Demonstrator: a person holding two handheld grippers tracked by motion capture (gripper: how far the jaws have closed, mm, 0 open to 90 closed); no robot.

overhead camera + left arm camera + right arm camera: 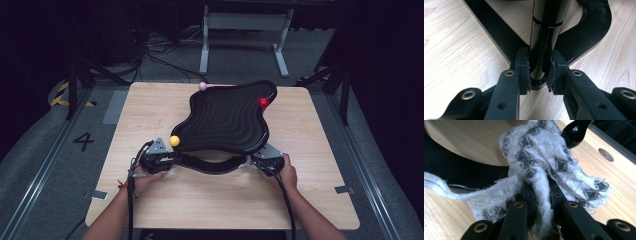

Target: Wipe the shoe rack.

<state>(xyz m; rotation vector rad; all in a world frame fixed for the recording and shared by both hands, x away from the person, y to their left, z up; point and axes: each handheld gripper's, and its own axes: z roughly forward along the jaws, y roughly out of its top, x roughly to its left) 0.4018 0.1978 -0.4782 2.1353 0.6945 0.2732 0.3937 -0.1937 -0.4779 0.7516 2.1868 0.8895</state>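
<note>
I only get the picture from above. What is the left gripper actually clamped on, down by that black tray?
Observer: The left gripper pinches a shiny black rod between its two pads.
Operator: And the right one, is it on the same kind of rod?
Observer: The right gripper is shut on a frayed white and grey cloth.
Operator: Is anything poking out past it?
Observer: Yes, a glossy black knob sticks out beyond the cloth, above the wooden tabletop.

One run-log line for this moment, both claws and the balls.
left claw: shut on tray handle | right claw: shut on cloth | tray: yellow ball, red ball, pink ball at rim
</note>
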